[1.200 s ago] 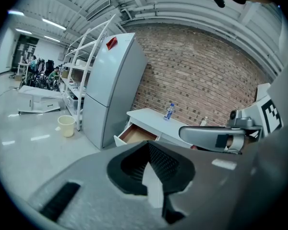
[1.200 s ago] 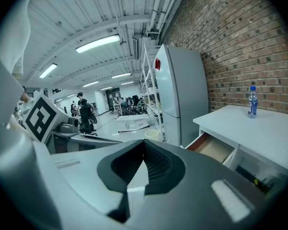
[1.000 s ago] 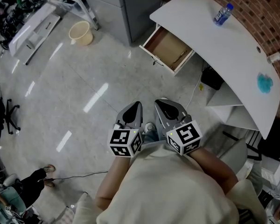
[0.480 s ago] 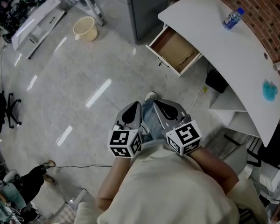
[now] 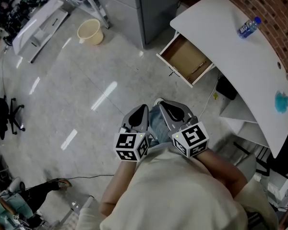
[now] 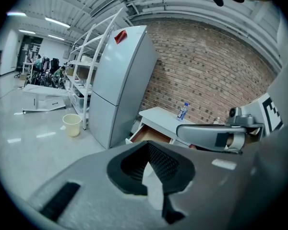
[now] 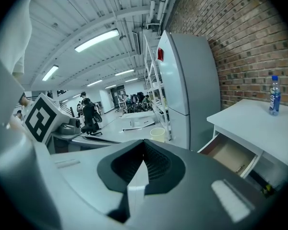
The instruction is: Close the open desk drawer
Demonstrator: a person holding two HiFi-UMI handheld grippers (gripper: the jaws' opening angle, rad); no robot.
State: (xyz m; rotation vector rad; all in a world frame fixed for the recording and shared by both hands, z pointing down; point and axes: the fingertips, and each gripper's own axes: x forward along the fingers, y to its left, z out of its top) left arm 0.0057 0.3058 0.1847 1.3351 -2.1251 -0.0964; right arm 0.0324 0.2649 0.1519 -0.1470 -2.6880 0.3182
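Note:
The open drawer (image 5: pixel 187 61) juts out from the left end of a white desk (image 5: pixel 240 66); its brown inside is bare. It also shows in the left gripper view (image 6: pixel 146 134) and the right gripper view (image 7: pixel 230 155). My left gripper (image 5: pixel 137 116) and right gripper (image 5: pixel 170 110) are held side by side close to my body, well short of the drawer. Both are shut with nothing between the jaws, as the left gripper view (image 6: pixel 151 169) and the right gripper view (image 7: pixel 144 162) confirm.
A grey fridge (image 5: pixel 153 4) stands just left of the desk, with a cream bucket (image 5: pixel 90 31) on the floor beyond it. A water bottle (image 5: pixel 248 27) and a blue object (image 5: pixel 282 101) lie on the desk. A black chair (image 5: pixel 5 114) and a person's leg (image 5: pixel 43 188) are at the left.
In the head view the drawer and desk have slid right and slightly nearer while both grippers keep shut, side by side. The person's leg at the bottom left has shifted.

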